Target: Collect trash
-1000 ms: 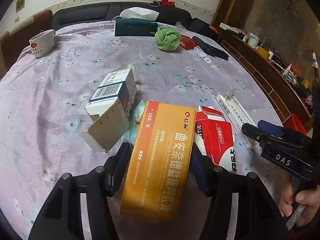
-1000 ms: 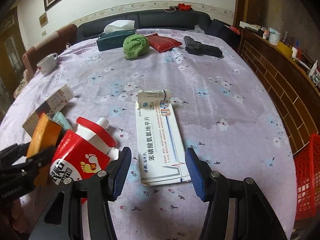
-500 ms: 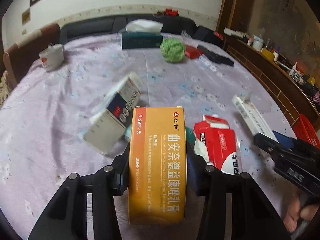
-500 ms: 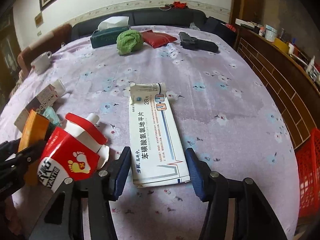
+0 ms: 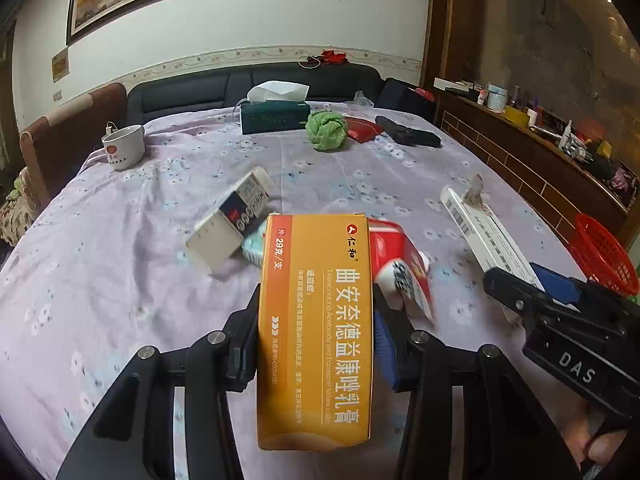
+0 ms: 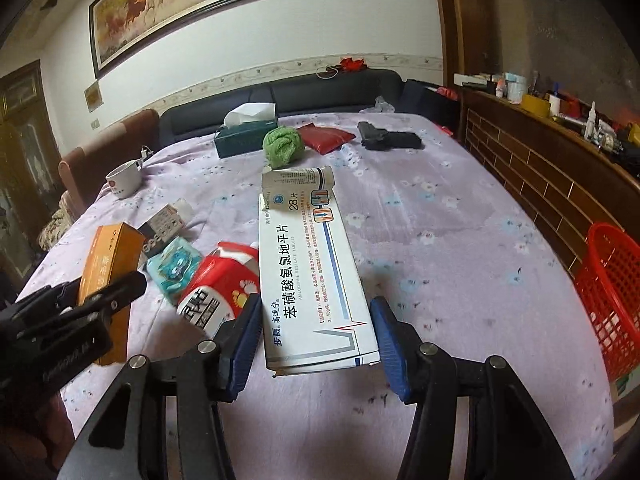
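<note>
Claws are both gripping: left claw (image 5: 316, 334), its jaws having just closed, is clamping the orange carton (image 5: 316, 320); right claw (image 6: 316, 334) is clamping the white carton (image 6: 312, 272). Both cartons are now lifting off the counter (image 6: 440, 240); red basket (image 6: 612, 300) is waiting at right edge.

Dim room, fisheye-bent dark corners, glare on painting (image 6: 180, 4).

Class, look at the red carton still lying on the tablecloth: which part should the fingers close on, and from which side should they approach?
Grip the red carton across its flat printed body, coming from above. It lies on its side with crumpled, open flaps at the far end, so the body looks like the firmest part. The teal packet crowds its left, leaving less room there.
</note>
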`<state>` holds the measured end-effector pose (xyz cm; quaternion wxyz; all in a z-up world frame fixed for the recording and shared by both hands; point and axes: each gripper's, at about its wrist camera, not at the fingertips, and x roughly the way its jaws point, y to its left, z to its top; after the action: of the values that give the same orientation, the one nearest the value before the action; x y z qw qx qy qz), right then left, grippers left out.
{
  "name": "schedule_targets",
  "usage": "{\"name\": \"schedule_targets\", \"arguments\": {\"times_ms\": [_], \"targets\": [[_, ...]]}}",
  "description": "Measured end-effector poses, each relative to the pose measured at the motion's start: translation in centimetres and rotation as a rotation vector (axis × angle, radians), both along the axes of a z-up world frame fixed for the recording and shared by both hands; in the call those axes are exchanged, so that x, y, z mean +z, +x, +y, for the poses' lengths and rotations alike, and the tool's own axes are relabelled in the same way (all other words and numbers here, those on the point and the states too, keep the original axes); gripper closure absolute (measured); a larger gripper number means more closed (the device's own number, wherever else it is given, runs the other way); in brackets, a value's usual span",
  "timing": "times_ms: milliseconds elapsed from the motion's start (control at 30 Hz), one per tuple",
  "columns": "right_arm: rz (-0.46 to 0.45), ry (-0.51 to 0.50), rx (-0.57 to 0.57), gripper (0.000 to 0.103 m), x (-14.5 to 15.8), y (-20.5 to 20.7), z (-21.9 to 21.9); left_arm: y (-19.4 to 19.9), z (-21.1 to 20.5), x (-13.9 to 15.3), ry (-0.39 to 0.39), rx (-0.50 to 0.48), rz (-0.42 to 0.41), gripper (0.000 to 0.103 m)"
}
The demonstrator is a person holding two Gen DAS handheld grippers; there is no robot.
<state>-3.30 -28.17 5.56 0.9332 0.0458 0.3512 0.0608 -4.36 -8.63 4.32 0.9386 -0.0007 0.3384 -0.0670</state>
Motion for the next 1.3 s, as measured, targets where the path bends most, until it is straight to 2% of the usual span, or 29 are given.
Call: {"name": "schedule_targets", "arguments": {"times_ms": [333,1300], "targets": [[0.006,0.018,0.016,0.044,-0.3,-2.1,-0.2,-2.0,-0.1,-0.9,-0.011,0.013,0.005,0.057],[0.003,0.042,-0.006,0.044,-0.8,-5.7,-2.3,-4.5,-2.9,-0.3,0.057,-0.013,-0.014,0.057]]}}
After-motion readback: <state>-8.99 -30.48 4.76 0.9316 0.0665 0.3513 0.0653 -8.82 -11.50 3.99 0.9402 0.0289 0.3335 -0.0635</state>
